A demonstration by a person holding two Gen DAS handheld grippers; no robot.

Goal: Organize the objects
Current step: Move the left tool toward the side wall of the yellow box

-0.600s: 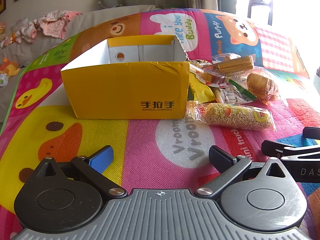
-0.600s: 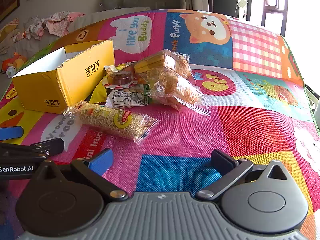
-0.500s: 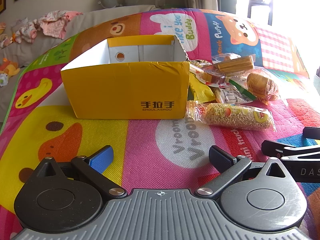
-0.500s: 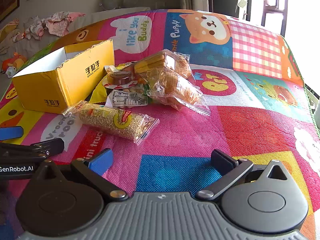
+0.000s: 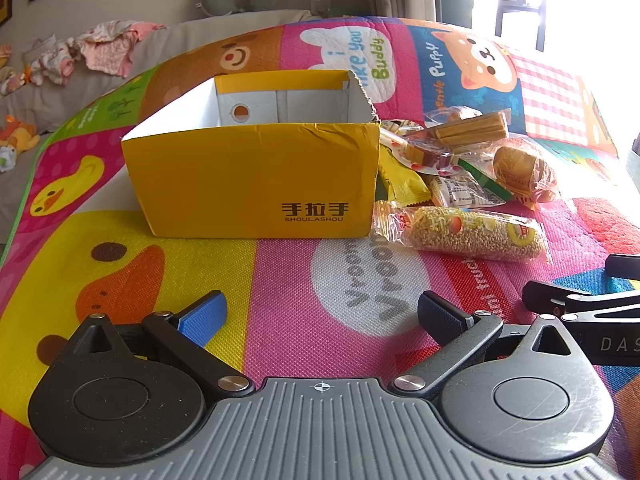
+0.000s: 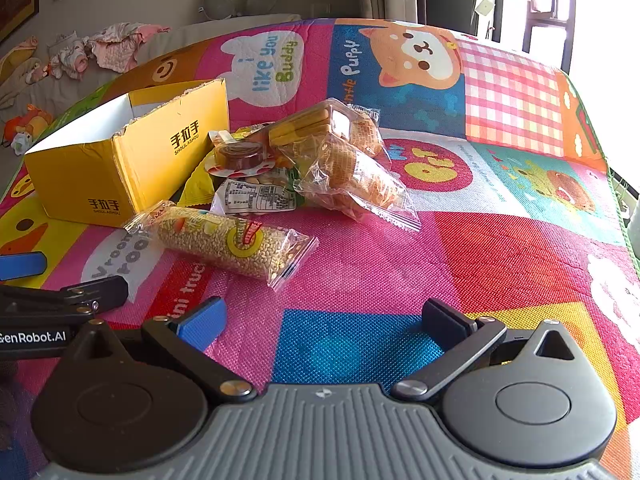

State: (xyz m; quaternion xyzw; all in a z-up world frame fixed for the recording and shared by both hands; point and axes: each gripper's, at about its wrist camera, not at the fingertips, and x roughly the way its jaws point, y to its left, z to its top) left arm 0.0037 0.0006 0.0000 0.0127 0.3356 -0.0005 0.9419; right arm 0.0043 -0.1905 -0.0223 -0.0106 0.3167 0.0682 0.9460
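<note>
With my left tool [image 5: 320, 314] and right tool [image 6: 322, 320] both spread wide and empty over the play mat [image 6: 500, 248], I'd take the near grain bar packet [image 6: 222, 236] mid-length first, then lift it left into the yellow box [image 5: 252, 184].

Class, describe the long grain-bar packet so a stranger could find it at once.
Start at the open yellow box on the cartoon play mat. Beside it lies a heap of snack packets; the grain-bar packet lies apart at the heap's near edge. It alone is a long clear-wrapped roll of tan grains.
</note>
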